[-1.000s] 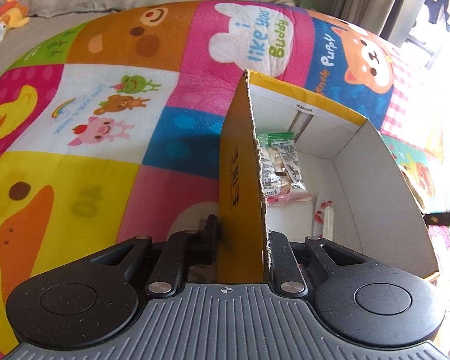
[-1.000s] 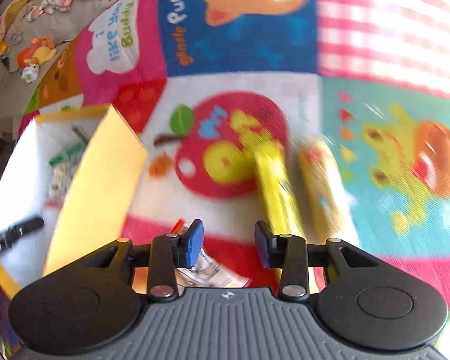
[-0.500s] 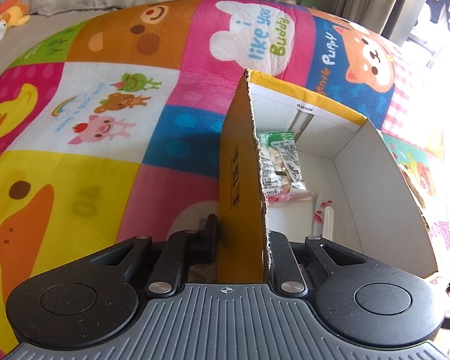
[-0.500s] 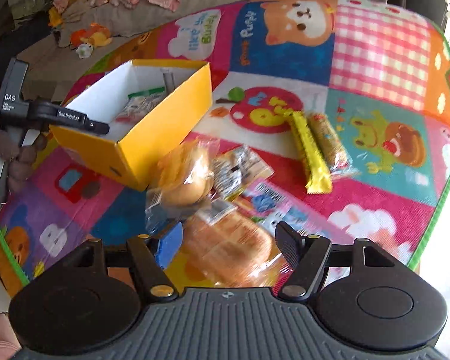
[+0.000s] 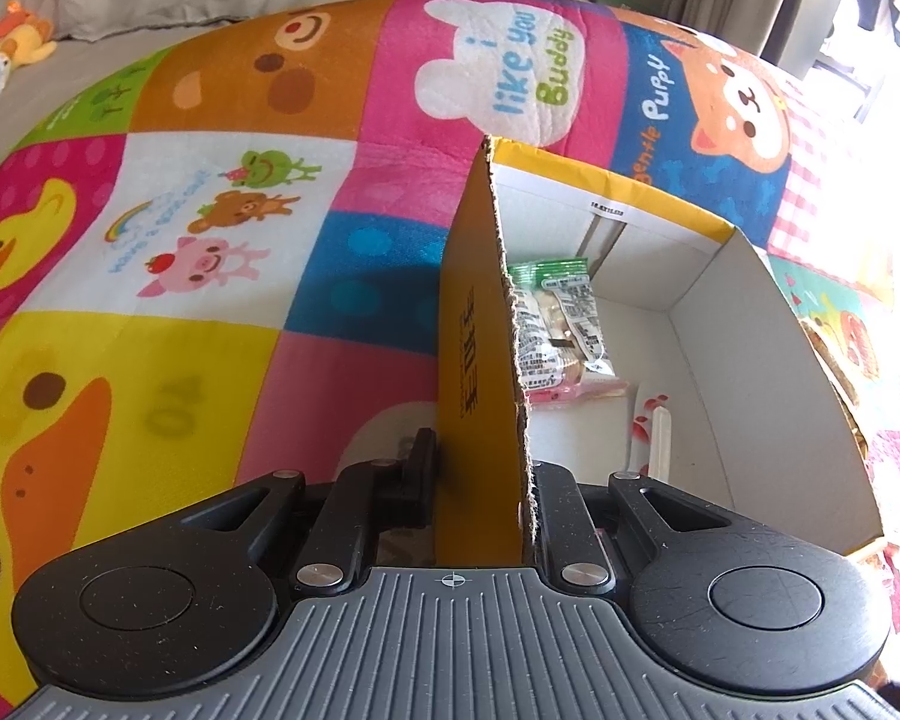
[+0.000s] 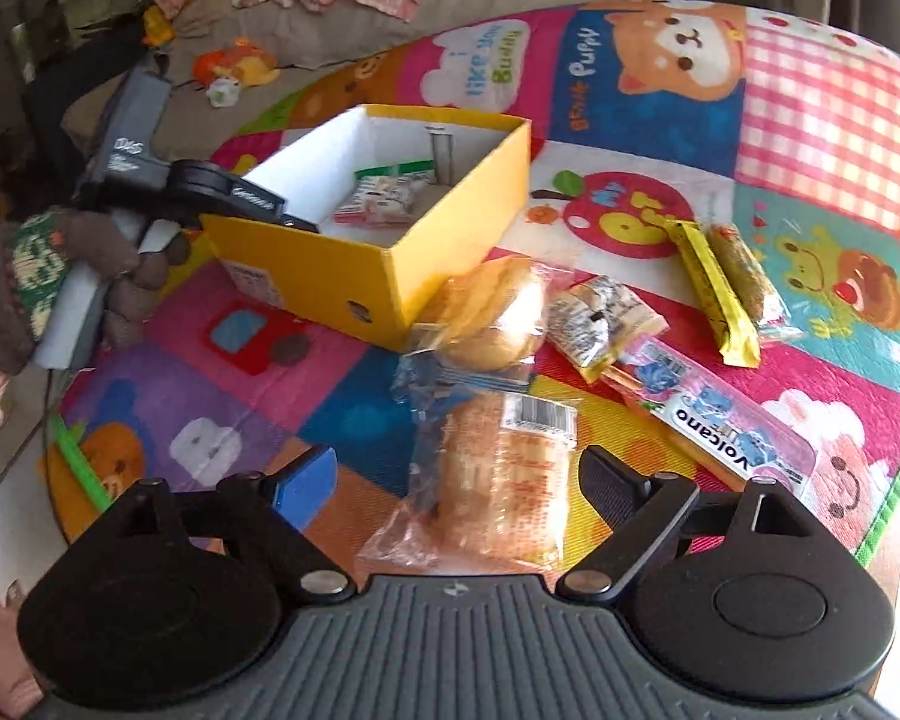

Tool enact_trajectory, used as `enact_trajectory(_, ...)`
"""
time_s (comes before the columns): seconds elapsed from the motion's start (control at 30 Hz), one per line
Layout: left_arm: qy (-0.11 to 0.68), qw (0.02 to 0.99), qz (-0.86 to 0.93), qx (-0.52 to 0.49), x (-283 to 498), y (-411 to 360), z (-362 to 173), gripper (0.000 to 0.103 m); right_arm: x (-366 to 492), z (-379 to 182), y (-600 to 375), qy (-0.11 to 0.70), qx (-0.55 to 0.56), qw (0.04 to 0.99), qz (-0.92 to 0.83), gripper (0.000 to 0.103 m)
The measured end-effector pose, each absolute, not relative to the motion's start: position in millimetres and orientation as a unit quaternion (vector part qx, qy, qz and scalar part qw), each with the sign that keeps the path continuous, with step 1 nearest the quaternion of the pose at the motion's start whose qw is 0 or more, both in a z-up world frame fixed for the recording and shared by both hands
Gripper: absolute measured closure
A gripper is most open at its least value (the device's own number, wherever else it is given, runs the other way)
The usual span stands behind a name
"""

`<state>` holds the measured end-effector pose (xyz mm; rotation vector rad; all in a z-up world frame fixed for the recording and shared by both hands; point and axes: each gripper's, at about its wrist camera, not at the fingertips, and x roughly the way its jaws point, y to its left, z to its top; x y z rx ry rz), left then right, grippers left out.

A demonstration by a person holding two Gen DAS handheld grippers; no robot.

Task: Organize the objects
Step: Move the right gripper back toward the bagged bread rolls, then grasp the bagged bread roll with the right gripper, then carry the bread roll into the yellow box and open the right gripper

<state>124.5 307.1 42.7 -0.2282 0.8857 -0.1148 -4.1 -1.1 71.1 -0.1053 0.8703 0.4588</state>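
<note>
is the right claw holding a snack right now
No, the right claw is open, its fingers spread either side of a wrapped bread bag lying on the mat.

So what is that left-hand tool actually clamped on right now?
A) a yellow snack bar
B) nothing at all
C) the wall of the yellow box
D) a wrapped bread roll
C: the left gripper has its jaws closed on either side of the yellow box wall, seen edge-on between them.

I count one yellow box (image 6: 354, 276) on the mat, with two snack packets (image 5: 561, 324) showing inside it. Outside it lie two wrapped breads (image 6: 498, 480), two long yellow bars (image 6: 726, 288), one small printed packet (image 6: 600, 324) and one flat Volcano pack (image 6: 726, 426).
</note>
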Motion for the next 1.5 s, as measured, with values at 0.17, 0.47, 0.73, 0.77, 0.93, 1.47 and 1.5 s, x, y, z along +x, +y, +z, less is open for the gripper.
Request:
enact_trajectory(0.17,0.431,0.895,-0.055,-0.103,125.3,305.8,43.9,0.087,18.7,50.2,-6.2,0.442,-0.023,0.877,0.189,0.015)
enact_trajectory(0.47,0.438,0.893,-0.056,-0.091,128.3,303.2,46.2,0.088,-4.6,57.4,-3.3,0.463,-0.027,0.860,0.214,0.040)
enact_trajectory(0.73,0.433,0.895,-0.059,-0.092,126.4,303.7,45.2,0.088,-38.2,105.1,1.5,0.437,-0.032,0.862,0.255,0.041)
enact_trajectory(0.77,0.433,0.895,-0.058,-0.092,126.5,303.8,45.3,0.088,-40.3,112.3,3.0,0.428,-0.036,0.866,0.256,0.041)
enact_trajectory(0.93,0.432,0.895,-0.059,-0.096,126.3,305.0,45.4,0.088,-31.0,157.3,15.4,0.375,-0.042,0.893,0.247,0.041)
enact_trajectory(1.47,0.431,0.895,-0.063,-0.097,125.8,305.2,45.3,0.088,54.8,206.1,80.9,0.319,0.012,0.908,0.272,0.041)
enact_trajectory(1.5,0.430,0.895,-0.063,-0.098,125.6,305.4,45.3,0.088,62.0,206.5,82.9,0.316,0.024,0.909,0.273,0.041)
